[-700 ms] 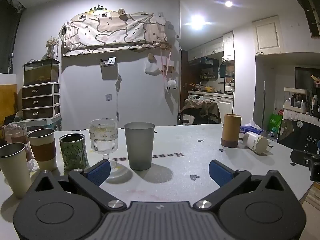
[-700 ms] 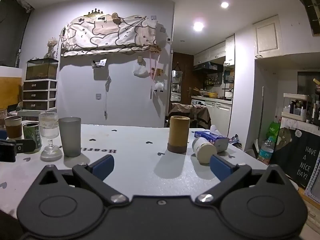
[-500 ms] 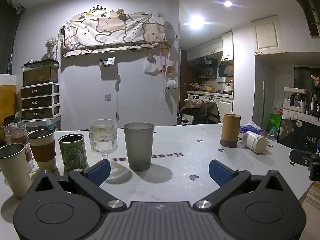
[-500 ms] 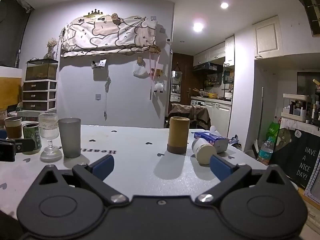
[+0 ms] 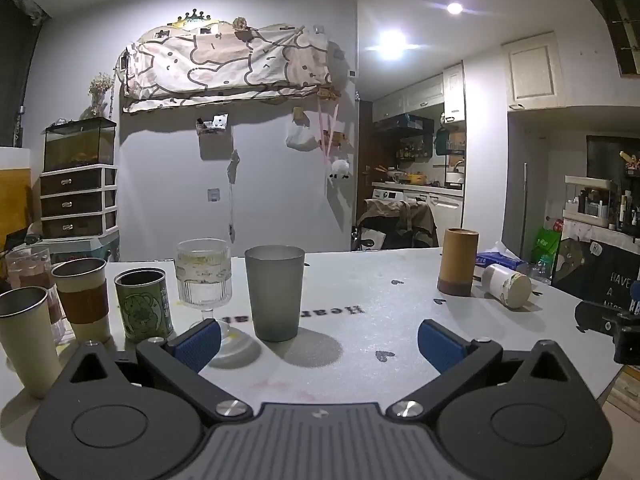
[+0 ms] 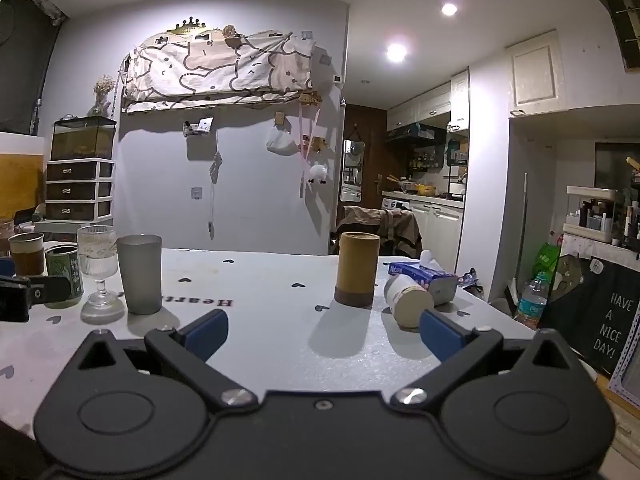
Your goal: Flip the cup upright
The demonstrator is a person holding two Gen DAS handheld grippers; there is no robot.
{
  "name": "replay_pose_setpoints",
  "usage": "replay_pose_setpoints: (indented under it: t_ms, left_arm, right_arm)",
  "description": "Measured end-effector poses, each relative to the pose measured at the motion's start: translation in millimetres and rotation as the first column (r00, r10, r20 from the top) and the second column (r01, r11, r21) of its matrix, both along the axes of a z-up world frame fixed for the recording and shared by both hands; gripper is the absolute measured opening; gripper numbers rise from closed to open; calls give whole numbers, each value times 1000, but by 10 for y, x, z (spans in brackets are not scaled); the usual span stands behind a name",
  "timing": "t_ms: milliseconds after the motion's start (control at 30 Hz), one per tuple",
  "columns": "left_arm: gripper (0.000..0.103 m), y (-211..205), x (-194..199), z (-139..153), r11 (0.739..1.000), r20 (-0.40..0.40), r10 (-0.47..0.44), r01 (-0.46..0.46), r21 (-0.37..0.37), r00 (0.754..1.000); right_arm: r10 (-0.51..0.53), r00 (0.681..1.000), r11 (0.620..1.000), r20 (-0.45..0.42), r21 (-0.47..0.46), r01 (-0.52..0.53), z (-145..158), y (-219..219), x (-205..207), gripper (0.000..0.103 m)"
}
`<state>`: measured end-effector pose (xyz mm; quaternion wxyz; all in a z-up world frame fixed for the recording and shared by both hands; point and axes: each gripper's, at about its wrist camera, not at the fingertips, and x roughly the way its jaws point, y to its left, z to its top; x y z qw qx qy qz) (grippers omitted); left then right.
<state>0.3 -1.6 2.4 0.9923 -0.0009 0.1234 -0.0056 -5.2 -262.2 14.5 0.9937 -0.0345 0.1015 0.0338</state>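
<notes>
A white cup (image 6: 408, 298) lies on its side at the right of the white table (image 6: 272, 300), its base toward me, just beyond my right gripper's right finger. It also shows in the left wrist view (image 5: 506, 285). A tan cylinder cup (image 6: 357, 274) stands beside it, bottom up; it also shows in the left wrist view (image 5: 458, 261). My right gripper (image 6: 324, 334) is open and empty, low over the table. My left gripper (image 5: 318, 344) is open and empty in front of a grey tumbler (image 5: 274, 292).
Left of the tumbler stand a stemmed glass (image 5: 204, 280), a green can (image 5: 144, 304), a sleeved cup (image 5: 82, 300) and a steel cup (image 5: 24, 340). A blue tissue box (image 6: 424, 274) lies behind the fallen cup. The table's right edge is close.
Both views have drifted only slightly; the right gripper has edged a little nearer the fallen cup. Both grippers stay open.
</notes>
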Motion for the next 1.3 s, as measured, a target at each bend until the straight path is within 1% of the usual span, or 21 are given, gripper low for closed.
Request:
replay_pose_setpoints:
  t_ms: [333,733,1300]
  left_arm:
    - [103,-1,-22,2,1000,0,3,-3,-6,1000]
    - [103,104,-69,15,1000,1,15,-15,-24,1000]
    - [103,79,-61,-2,1000,2,8,-8,-20,1000]
  right_arm:
    - [13,1000,1000,1,-5,-13,43,23,9,103]
    - [31,1000,999,1,-12,-31,51,92,14,103]
    - [33,999,999,-4,-13,-33,42,95,23,103]
